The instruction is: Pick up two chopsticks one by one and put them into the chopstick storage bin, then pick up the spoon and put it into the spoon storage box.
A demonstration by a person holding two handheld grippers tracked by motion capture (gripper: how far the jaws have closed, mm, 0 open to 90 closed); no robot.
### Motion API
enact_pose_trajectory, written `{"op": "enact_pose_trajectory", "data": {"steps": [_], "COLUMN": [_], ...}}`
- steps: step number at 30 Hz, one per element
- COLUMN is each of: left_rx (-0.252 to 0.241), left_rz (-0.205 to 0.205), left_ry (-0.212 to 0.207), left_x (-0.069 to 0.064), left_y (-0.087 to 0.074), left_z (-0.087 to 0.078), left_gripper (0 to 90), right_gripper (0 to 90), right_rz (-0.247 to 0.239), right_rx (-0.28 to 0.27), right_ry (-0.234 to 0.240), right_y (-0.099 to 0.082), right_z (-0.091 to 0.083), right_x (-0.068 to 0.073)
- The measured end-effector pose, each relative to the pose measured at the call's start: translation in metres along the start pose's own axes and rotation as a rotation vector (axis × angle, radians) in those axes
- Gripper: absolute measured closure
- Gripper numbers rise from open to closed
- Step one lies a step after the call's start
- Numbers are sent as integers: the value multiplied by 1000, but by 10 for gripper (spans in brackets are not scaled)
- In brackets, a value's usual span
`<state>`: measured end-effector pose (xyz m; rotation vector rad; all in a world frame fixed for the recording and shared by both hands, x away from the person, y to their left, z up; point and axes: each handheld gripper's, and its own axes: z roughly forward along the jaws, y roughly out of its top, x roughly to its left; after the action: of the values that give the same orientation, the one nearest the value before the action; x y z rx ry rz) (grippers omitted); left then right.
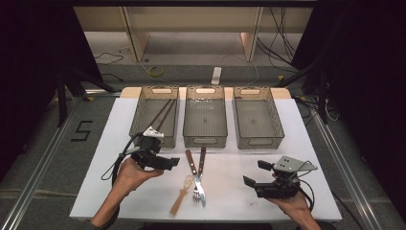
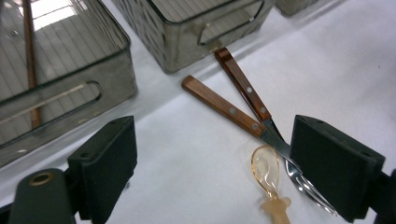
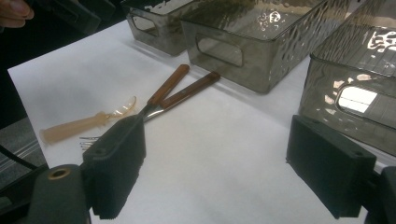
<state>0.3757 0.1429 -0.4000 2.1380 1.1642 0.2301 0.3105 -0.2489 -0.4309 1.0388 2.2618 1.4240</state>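
Note:
A wooden-handled knife [image 1: 191, 163] and fork [image 1: 202, 159] lie crossed on the white table [image 1: 124, 191], handles toward the bins. An amber plastic spoon [image 1: 181, 196] rests just left of their metal ends. My left gripper [image 1: 160, 153] hovers left of the cutlery, near the left bin's front, open with nothing between its jaws. In the left gripper view the knife [image 2: 219, 105], fork [image 2: 243, 86] and spoon [image 2: 267, 175] lie ahead of that gripper [image 2: 215, 140]. My right gripper [image 1: 256, 173] is open and empty at the front right. Its view shows the spoon [image 3: 88, 123] beyond the gripper [image 3: 219, 149].
Three grey see-through bins stand in a row at the back: the left bin [image 1: 136, 120] holds brown chopsticks [image 1: 163, 114], the middle bin [image 1: 205, 141] and right bin [image 1: 258, 142] hold nothing. The floor beyond has cables and a black "5" mark [image 1: 82, 130].

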Motion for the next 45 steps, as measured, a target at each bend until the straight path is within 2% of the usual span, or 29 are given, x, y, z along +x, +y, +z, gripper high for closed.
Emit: {"op": "enact_pose_trajectory", "data": {"steps": [18, 29, 37, 45], "left_rx": [98, 154, 205, 258], "left_rz": [60, 72, 93, 94], "left_ry": [-10, -2, 9, -14], "left_x": [-22, -30, -36, -39], "left_y": [-18, -28, -34, -42], "left_z": [14, 20, 24, 24], "left_gripper": [137, 140, 159, 228], "right_gripper": [204, 204, 204, 204], "right_rz": [6, 4, 5, -2], "right_rx": [1, 0, 3, 6], "right_ry": [-11, -12, -13, -15], "right_y": [-1, -1, -1, 0], "right_z": [-1, -2, -2, -1], "right_x": [0, 0, -1, 0]}}
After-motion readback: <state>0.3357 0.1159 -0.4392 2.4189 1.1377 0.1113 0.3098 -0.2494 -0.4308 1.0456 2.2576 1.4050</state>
